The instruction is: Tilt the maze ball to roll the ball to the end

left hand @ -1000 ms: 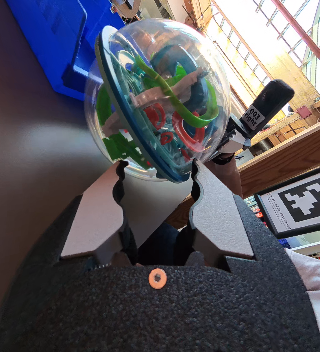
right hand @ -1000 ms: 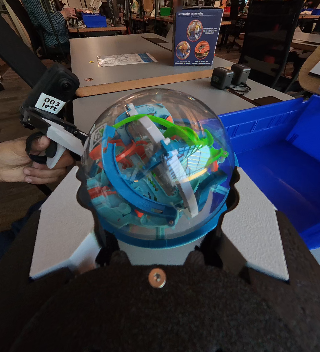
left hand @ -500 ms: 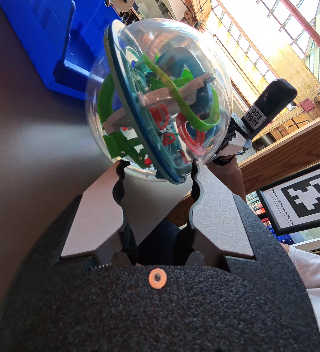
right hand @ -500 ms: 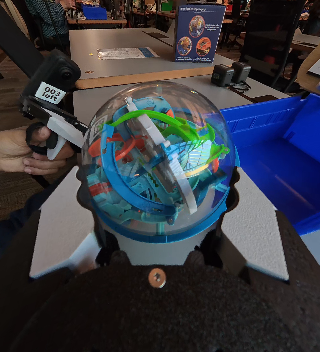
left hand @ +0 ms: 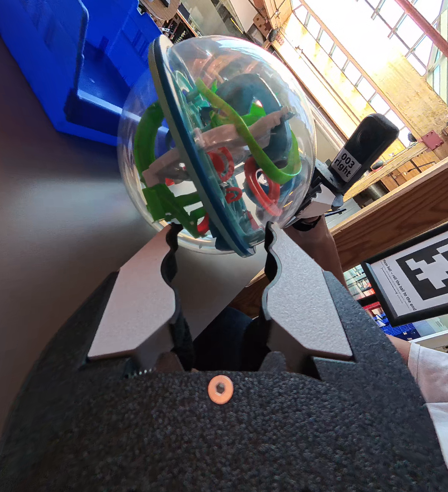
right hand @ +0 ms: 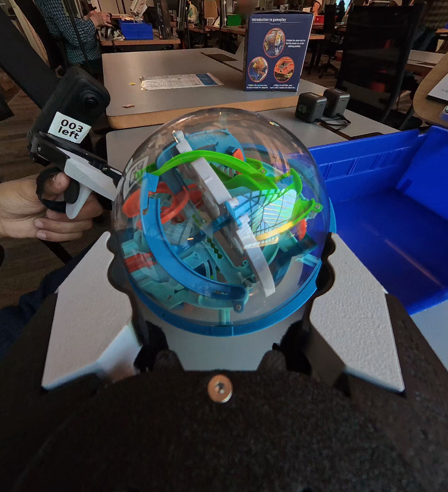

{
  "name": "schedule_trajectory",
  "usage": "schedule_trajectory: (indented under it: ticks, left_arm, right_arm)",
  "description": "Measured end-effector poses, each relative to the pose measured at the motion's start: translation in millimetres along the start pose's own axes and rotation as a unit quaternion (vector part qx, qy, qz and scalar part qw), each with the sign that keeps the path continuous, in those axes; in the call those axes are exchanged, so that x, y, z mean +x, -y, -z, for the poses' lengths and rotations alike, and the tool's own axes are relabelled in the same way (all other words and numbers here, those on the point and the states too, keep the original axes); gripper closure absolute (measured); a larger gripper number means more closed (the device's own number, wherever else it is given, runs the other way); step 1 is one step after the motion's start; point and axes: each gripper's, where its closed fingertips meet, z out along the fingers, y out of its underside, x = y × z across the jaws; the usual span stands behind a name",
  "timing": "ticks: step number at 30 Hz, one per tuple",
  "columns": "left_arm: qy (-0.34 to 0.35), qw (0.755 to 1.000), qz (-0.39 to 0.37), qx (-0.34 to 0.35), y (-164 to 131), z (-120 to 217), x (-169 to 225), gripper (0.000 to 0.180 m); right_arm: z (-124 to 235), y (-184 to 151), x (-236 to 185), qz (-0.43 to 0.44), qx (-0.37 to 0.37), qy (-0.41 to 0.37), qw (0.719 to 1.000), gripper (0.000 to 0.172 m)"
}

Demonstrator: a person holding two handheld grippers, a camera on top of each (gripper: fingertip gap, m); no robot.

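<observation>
Maze ball (right hand: 217, 218) sits clamped in the wide-spread right gripper (right hand: 218, 255), the left gripper's (left hand: 218, 234) half-open fingertips just steadying it underneath, so I'd tilt slowly.

A blue bin (right hand: 393, 213) crowds the maze ball (right hand: 217, 218) on its right, the left gripper (right hand: 111, 183) blocks its left; open grey tabletop (right hand: 190, 122) lies beyond.

1 maze ball (right hand: 217, 218), 1 blue bin (right hand: 404, 213), 2 tongs (right hand: 218, 255)

Blue bin (right hand: 404, 213) beside a printed box (right hand: 276, 53).
</observation>
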Motion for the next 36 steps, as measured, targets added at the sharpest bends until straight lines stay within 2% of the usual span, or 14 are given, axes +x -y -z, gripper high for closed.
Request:
schedule_trajectory:
  ticks: [25,27,30,32,35,36]
  left_arm:
    - [0.005,1.000,0.003,0.002,-1.6,0.2,-2.9,0.115]
    - [-0.003,1.000,0.002,0.000,-2.9,-1.8,-1.1,0.108]
    - [-0.017,1.000,0.009,-0.016,-10.1,-10.8,1.3,0.079]
    - [-0.010,1.000,0.007,-0.023,-13.5,-16.8,-1.0,0.068]
    - [0.016,0.999,-0.019,-0.031,-15.2,-19.9,-3.9,0.072]
    - [0.028,0.998,-0.042,-0.028,-13.1,-18.1,-2.0,0.083]
  right_arm:
    - [-1.0,0.1,-3.4,0.012,-0.019,-0.014,1.000,0.028]
    - [-1.4,0.4,-3.5,0.011,-0.018,-0.015,1.000,0.028]
    - [-3.7,2.2,-7.1,0.026,-0.016,-0.019,0.999,0.028]
    - [-6.7,4.8,-10.7,0.048,-0.010,-0.024,0.998,0.028]
    - [-8.9,6.9,-13.2,0.093,-0.022,-0.046,0.994,0.028]
    - [-7.4,6.7,-11.3,0.105,-0.038,-0.061,0.992,0.028]
